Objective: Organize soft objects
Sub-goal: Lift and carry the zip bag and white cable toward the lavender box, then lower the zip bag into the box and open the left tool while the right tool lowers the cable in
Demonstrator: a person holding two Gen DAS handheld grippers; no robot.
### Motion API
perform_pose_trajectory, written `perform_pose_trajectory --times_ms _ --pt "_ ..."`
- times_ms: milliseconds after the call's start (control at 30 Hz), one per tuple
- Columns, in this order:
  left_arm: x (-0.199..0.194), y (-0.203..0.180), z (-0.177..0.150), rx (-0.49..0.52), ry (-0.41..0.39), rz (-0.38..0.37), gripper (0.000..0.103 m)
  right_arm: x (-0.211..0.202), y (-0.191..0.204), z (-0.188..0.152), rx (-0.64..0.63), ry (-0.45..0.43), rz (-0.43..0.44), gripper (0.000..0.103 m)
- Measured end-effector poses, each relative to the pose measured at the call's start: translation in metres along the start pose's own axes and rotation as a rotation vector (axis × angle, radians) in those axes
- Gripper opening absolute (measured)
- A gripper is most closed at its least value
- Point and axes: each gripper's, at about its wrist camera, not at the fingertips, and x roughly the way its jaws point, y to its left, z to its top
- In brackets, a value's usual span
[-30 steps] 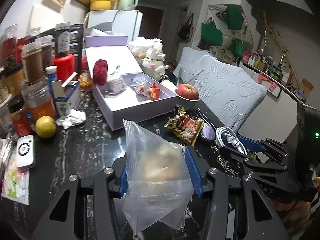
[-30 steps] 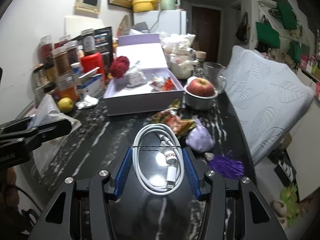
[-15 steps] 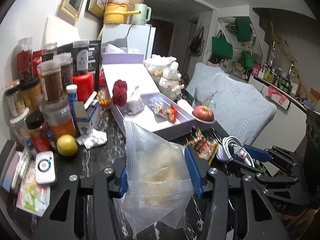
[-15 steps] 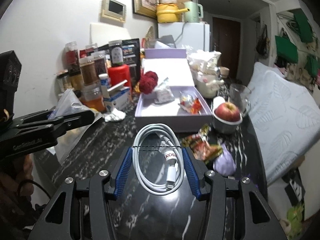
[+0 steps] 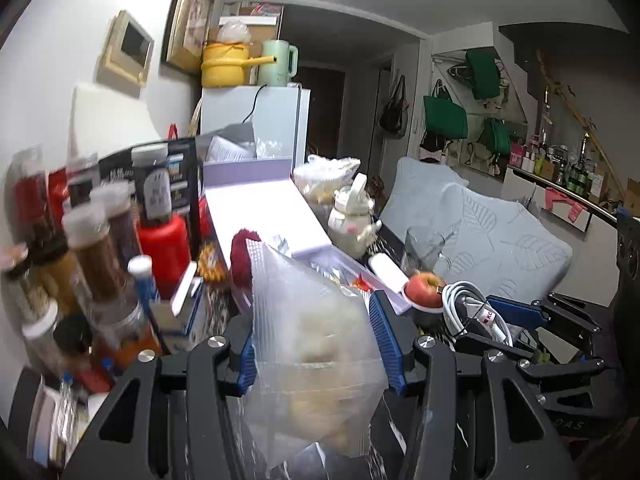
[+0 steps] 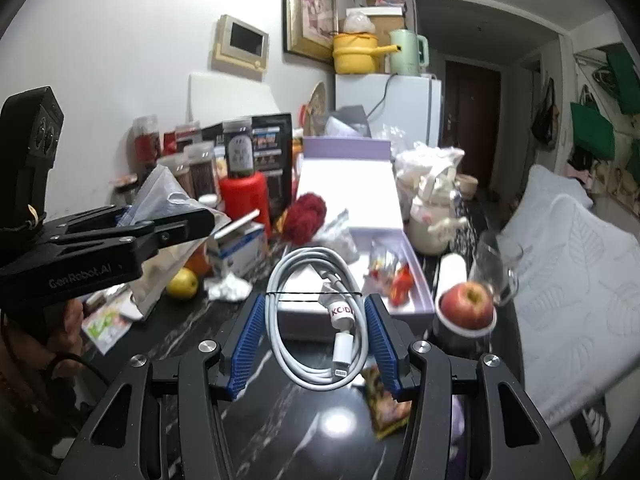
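Note:
My left gripper [image 5: 312,312] is shut on a clear zip bag [image 5: 316,360] with pale yellowish contents, held above the black marble table. In the right wrist view that left gripper [image 6: 192,220] shows side-on at the left, with the bag [image 6: 172,196] sticking up from it. My right gripper [image 6: 316,300] is shut on a coiled white cable [image 6: 342,344] tied with a black band; the right gripper [image 5: 488,312] and the cable [image 5: 460,300] also show at the right of the left wrist view. Ahead lies an open lavender box [image 6: 424,292] with a red yarn ball [image 6: 306,212] and wrapped sweets.
An apple in a bowl [image 6: 466,306] and a glass mug [image 6: 494,264] stand right of the box. Several jars [image 6: 200,164] and a lemon [image 6: 182,284] crowd the left. A snack packet [image 6: 386,404] lies below my right gripper. A grey quilted cushion [image 6: 572,264] borders the right.
Both grippers have risen and moved forward toward the lavender box, each keeping its load. The views now tilt higher, showing more wall and ceiling.

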Motion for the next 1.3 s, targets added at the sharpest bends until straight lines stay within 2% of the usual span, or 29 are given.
perform_pose_trajectory --times_ms 433,633,867,1133,1300 --pt "0.064 0.003 0.056 0.019 -0.063 0.014 0.049 0.048 -0.037 0.066 -0.01 -0.085 -0.002 0.051" --pt "0.098 0.004 0.074 0.032 -0.079 0.026 0.049 0.073 -0.057 0.087 0.001 -0.112 -0.012 0.051" --pt "0.143 0.006 0.081 0.03 -0.06 0.046 0.049 0.106 -0.082 0.099 0.037 -0.109 -0.027 0.051" --pt "0.191 0.004 0.08 0.092 0.002 0.083 0.049 0.154 -0.102 0.103 0.049 -0.062 -0.03 0.051" --pt "0.218 0.007 0.069 0.099 0.067 0.1 0.049 0.175 -0.11 0.099 0.04 -0.012 -0.049 0.051"
